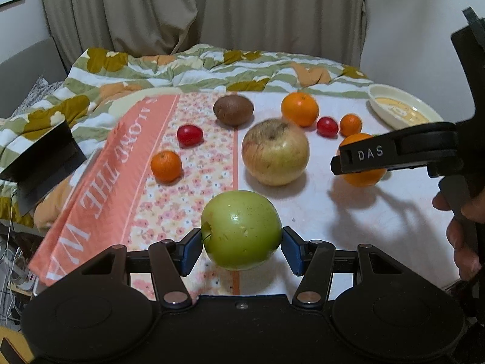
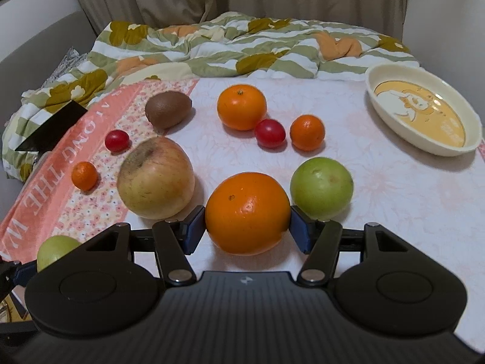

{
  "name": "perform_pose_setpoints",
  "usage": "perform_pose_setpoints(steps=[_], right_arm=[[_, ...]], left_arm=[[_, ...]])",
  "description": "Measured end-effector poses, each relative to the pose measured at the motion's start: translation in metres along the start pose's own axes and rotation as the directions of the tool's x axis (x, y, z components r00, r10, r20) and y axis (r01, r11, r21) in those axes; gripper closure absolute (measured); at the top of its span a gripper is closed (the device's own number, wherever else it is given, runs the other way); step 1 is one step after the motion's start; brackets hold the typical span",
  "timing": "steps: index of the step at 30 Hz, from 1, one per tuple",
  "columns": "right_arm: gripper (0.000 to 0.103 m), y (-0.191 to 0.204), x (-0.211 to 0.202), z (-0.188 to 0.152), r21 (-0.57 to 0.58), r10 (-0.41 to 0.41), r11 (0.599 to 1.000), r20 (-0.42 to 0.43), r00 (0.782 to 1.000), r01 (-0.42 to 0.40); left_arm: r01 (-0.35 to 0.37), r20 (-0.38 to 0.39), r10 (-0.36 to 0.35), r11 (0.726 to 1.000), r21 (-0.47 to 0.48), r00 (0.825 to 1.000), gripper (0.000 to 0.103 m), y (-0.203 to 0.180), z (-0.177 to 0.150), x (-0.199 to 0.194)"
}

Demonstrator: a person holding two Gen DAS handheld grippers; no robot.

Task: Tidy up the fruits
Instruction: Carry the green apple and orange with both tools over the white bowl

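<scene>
My left gripper [image 1: 241,244] is shut on a green apple [image 1: 241,229], which also shows at the lower left of the right wrist view [image 2: 56,250]. My right gripper [image 2: 247,227] is shut on a large orange [image 2: 248,214]; in the left wrist view that orange [image 1: 362,179] sits behind the right gripper's black finger. On the cloth lie a big yellow-red apple [image 2: 156,177], a second green apple [image 2: 321,186], a kiwi [image 2: 168,109], another orange [image 2: 241,107], two small mandarins [image 2: 306,132] [image 2: 84,176] and two red tomatoes [image 2: 269,133] [image 2: 117,140].
A cream oval dish [image 2: 385,115] stands at the back right of the table. A pink lettered cloth [image 2: 45,188] covers the left side. A crumpled flowered blanket [image 2: 230,51] lies behind the table. A dark laptop [image 1: 42,157] sits at the left.
</scene>
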State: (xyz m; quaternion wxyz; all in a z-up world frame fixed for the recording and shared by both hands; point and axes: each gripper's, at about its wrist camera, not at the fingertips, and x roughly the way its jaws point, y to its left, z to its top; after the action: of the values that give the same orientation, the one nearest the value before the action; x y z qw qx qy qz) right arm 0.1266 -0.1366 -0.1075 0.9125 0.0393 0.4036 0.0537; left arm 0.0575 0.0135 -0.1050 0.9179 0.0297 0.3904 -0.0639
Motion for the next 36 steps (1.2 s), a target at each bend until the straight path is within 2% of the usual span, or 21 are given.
perform_pose_setpoints(steps=[7, 14, 19, 26, 32, 36], right_arm=[[0.029, -0.011, -0.044, 0.01, 0.038, -0.022, 0.999, 0.033, 0.999, 0.021], [0.029, -0.045, -0.087, 0.019, 0.095, -0.058, 0.994, 0.07, 0.996, 0.051], [0.029, -0.088, -0.108, 0.026, 0.095, -0.102, 0.991, 0.092, 0.99, 0.094], [0.029, -0.163, -0.123, 0.039, 0.057, -0.094, 0.994, 0.09, 0.991, 0.089], [0.029, -0.222, -0.118, 0.06, 0.007, -0.079, 0.997, 0.088, 0.993, 0.078], [0.029, -0.25, -0.105, 0.075, -0.011, -0.072, 0.997, 0.091, 0.993, 0.073]], left_arm=[[0.041, 0.03, -0.041, 0.999, 0.005, 0.999, 0.042, -0.002, 0.023, -0.021], [0.068, 0.079, -0.072, 0.996, 0.055, 0.994, 0.042, -0.024, 0.055, -0.039], [0.077, 0.097, -0.082, 0.996, 0.055, 0.992, 0.042, -0.052, 0.076, -0.042], [0.051, 0.125, -0.053, 0.999, 0.017, 0.991, 0.042, -0.111, 0.104, -0.041], [0.055, 0.139, -0.05, 0.998, -0.032, 0.989, 0.042, -0.157, 0.129, -0.026], [0.076, 0.142, -0.072, 0.997, -0.023, 0.987, 0.042, -0.183, 0.149, -0.01]])
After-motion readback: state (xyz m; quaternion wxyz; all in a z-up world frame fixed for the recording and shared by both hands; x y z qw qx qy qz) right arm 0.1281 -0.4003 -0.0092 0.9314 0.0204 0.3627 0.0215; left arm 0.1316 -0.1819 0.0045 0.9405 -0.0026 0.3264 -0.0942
